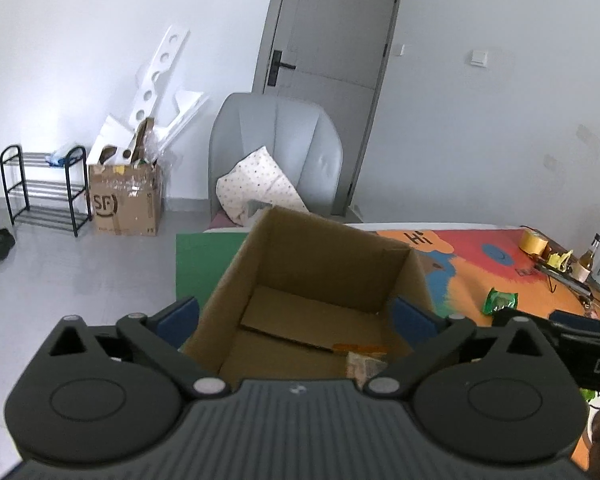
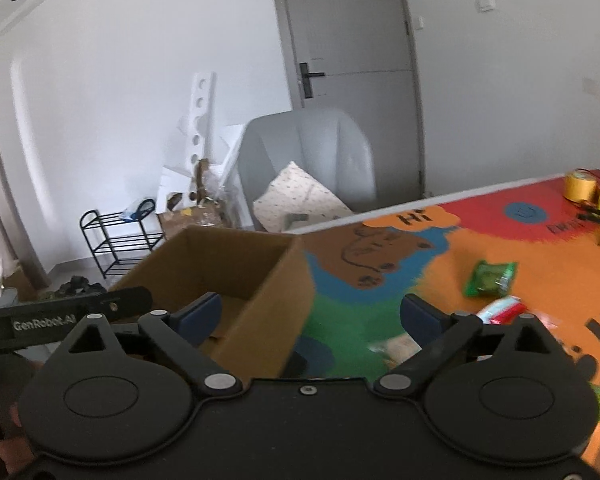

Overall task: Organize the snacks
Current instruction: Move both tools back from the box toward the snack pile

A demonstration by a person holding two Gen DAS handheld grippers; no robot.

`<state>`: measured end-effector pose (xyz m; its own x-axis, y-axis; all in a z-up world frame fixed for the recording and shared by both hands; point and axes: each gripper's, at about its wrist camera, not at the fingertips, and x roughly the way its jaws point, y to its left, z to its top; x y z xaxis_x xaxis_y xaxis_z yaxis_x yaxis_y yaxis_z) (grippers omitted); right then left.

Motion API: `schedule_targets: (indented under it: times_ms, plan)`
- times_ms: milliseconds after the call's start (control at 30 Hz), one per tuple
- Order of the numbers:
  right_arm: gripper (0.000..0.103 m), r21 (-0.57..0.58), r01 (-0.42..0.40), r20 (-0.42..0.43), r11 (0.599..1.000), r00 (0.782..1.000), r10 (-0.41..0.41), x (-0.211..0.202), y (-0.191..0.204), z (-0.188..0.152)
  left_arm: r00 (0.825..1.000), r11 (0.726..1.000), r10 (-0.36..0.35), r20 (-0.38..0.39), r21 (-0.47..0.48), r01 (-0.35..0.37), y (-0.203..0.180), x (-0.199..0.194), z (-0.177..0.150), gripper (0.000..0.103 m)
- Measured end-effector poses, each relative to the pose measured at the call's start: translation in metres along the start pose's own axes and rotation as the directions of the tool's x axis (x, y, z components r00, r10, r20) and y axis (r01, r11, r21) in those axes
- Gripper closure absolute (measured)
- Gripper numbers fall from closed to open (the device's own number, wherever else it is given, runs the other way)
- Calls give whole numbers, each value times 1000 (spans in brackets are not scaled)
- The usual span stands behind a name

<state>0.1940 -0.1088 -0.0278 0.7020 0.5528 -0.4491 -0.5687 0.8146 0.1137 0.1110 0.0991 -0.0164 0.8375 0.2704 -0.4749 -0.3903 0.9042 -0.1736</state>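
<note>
Centre frame in both views sits one open box (image 1: 320, 280), one pale packet (image 1: 362, 366) (blurred) on its floor. Right of it, two packets: green (image 2: 490, 279), long axis toward upper right, and red-white (image 2: 504, 309). Left gripper (image 1: 296, 316) and right gripper (image 2: 312, 316) gape wide, empty.

Both wrist views over box (image 1: 320, 280)

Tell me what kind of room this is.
Most likely a lived-in home room, not a lab: a grey armchair with a cushion, a shoe rack by the wall, and a colourful cartoon table mat strewn with snack packets.
</note>
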Motion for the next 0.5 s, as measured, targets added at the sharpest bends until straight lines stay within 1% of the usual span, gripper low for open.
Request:
schedule_targets:
  times_ms: [100,267,500]
  plan:
    - [4,20,15,-3,1000,1000,-15,-8,-11,-3,999,1000,-23,-23,2,23,-7,0,-1,0]
    - [1,41,24,2,999,1000,-25,-24,-29,-7,1000,999,-27,-4,19,27,-20,-9,1,0]
    - [0,30,72,24,997,997,-73,-44,-50,-12,999,997,-51,-12,53,51,-46,-13,-1,0]
